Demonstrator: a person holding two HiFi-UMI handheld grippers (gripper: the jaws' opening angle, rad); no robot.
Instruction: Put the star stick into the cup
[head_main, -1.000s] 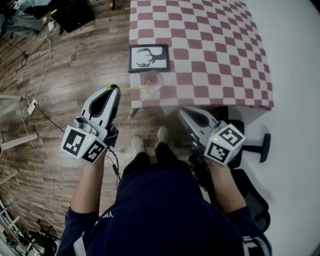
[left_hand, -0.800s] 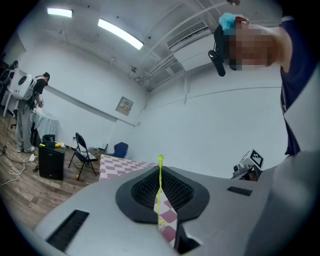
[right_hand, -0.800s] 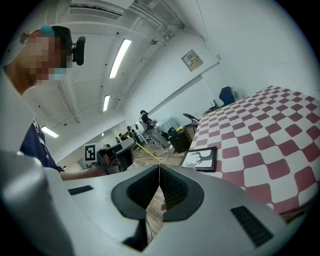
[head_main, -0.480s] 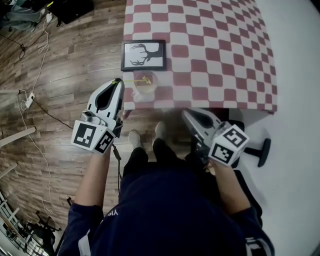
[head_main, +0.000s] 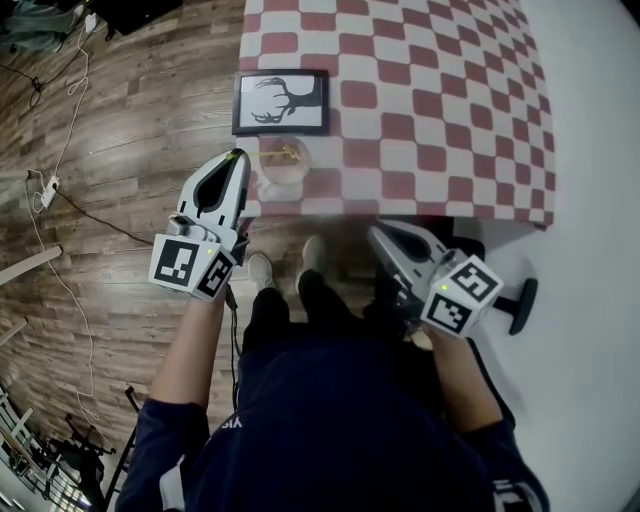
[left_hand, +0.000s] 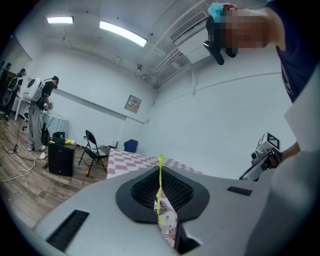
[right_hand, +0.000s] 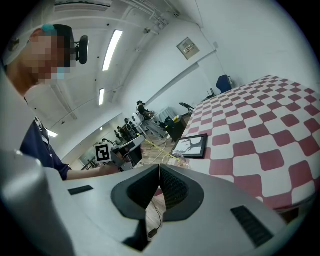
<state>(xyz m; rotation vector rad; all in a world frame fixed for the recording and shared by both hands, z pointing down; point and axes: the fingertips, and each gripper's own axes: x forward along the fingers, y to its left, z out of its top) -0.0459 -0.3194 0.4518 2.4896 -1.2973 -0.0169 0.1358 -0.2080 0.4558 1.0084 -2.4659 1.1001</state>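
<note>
Yellow-green and thin, the star stick (head_main: 262, 156) sat pinched in my left tongs (head_main: 234, 157), whose pads were pressed almost fully together on it. In the head view it reached sideways from the tips across the rim of the clear cup (head_main: 284, 166), with its star end over the mouth. I could not tell whether it dipped inside. The cup stood at the near edge of the red-and-white checked surface (head_main: 430, 110), just beside a framed antler picture (head_main: 281, 101). My right tongs (head_main: 380, 232) were closed on nothing, off the near edge of the surface and well apart from the cup. Only the left gripper view showed the stick clamped between the pads. Only the right gripper view showed the cup, the frame and the left tongs side-on together.
</note>
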